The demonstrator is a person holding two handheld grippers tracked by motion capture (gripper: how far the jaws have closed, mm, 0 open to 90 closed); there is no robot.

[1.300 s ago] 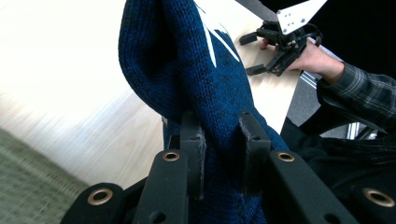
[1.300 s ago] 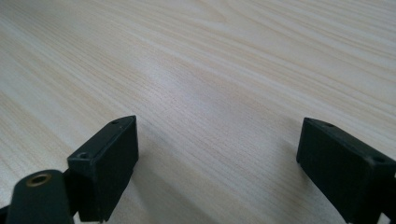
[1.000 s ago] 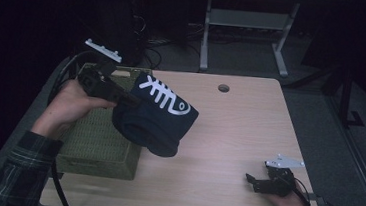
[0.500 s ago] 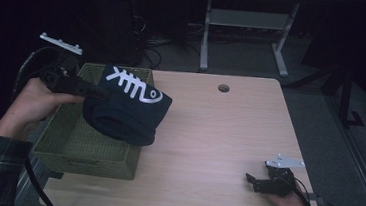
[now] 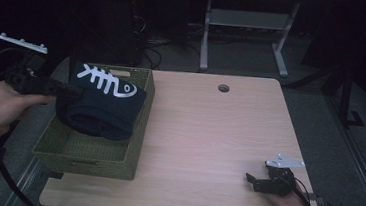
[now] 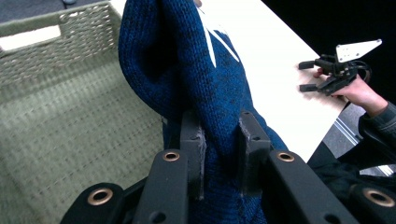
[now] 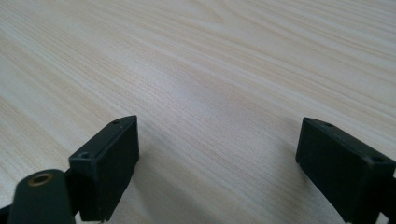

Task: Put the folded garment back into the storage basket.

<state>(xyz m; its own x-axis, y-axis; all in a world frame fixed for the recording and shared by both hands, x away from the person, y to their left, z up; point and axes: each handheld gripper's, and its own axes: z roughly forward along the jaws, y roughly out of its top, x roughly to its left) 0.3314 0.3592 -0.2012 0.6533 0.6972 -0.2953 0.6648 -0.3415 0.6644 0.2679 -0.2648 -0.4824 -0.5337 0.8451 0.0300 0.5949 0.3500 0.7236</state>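
Note:
A folded dark blue knit sweater (image 5: 103,107) with a white fishbone design hangs over the green woven basket (image 5: 91,157) at the table's left side. My left gripper (image 5: 66,91) is shut on the sweater's left edge, above the basket's left wall. In the left gripper view the blue knit (image 6: 205,84) is pinched between the two black jaws of that gripper (image 6: 219,140), with the basket's inside (image 6: 70,116) below. My right gripper (image 5: 254,182) rests open on the table near the front right corner. Its jaws (image 7: 217,158) stand wide apart over bare wood.
The light wood table (image 5: 218,136) has a round cable hole (image 5: 223,88) near its back edge. A metal desk frame (image 5: 243,23) and cables lie on the dark floor behind. The other hand with its gripper (image 6: 338,70) appears far off in the left gripper view.
My left gripper has carried the sweater leftward and lower, from the table's middle-left to over the basket. The right gripper has stayed in place.

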